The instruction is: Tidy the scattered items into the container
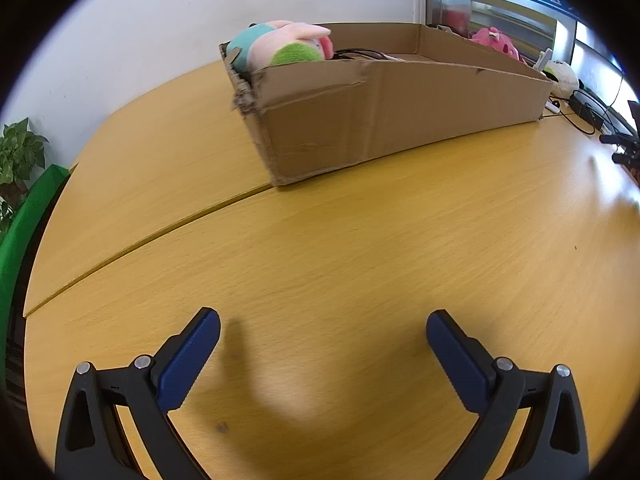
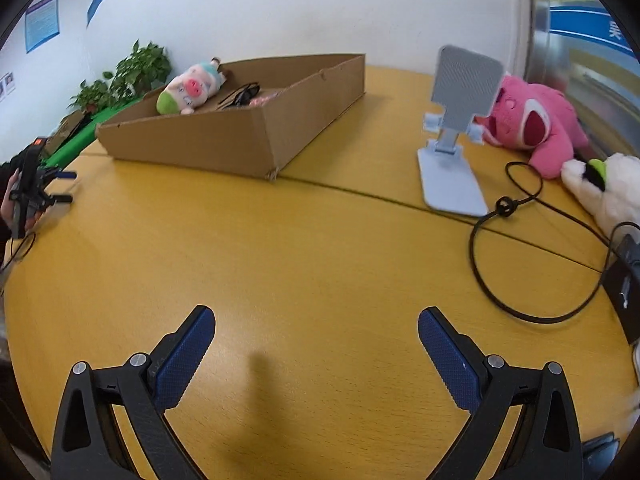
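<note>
An open cardboard box [image 1: 380,120] [image 2: 224,140] stands on the yellow wooden table [image 1: 360,260] [image 2: 300,260]. A pig plush [image 1: 280,46] [image 2: 190,88] and dark glasses [image 2: 240,96] lie inside it. Right of the box, on the table, are a light blue phone stand [image 2: 456,128], a pink plush [image 2: 536,124] [image 1: 496,42], a white plush [image 2: 608,188] [image 1: 562,74] and a looped black cable [image 2: 480,248] with a black adapter [image 2: 624,288]. My left gripper [image 1: 323,332] [image 2: 66,187] hangs open over bare table in front of the box. My right gripper [image 2: 316,336] is open too, with nothing between its fingers.
Potted plants [image 2: 132,72] [image 1: 20,152] and a green panel [image 1: 24,224] stand beyond the table's left edge. A white wall with posters runs behind the table. A hand [image 2: 8,200] holds the left gripper at the table's left side.
</note>
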The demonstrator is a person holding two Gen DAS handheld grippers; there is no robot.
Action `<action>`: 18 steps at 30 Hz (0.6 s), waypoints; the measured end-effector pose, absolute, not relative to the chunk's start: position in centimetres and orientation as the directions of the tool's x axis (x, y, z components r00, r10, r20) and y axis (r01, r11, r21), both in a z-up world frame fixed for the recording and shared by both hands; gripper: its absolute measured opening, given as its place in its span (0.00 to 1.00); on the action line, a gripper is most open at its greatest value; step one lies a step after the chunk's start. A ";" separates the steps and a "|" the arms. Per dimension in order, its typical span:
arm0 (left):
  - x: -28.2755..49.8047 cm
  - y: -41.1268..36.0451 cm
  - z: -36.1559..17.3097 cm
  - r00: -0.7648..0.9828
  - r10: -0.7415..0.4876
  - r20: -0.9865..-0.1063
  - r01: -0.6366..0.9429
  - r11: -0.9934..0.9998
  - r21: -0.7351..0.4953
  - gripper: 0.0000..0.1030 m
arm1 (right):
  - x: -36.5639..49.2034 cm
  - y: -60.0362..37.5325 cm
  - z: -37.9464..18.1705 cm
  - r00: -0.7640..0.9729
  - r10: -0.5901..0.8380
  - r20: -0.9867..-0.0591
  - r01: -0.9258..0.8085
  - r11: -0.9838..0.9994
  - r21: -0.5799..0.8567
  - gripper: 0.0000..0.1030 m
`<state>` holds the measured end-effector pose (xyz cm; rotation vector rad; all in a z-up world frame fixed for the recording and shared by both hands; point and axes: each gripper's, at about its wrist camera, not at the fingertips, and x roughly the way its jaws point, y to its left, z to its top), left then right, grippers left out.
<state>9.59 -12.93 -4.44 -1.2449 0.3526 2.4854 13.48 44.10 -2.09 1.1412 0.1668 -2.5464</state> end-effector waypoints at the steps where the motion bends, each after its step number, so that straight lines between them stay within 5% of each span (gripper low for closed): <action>1: 9.4 -13.5 -4.6 -0.544 0.222 -0.809 -0.422 -0.906 0.036 1.00 | 13.4 43.8 -2.4 -0.603 -0.276 -0.748 0.380 -0.924 0.035 1.00; 18: 7.3 -17.6 -4.5 -0.506 0.284 -0.815 -0.488 -0.873 -0.001 1.00 | 11.4 43.6 -4.1 -0.507 -0.311 -0.804 0.553 -0.833 -0.027 1.00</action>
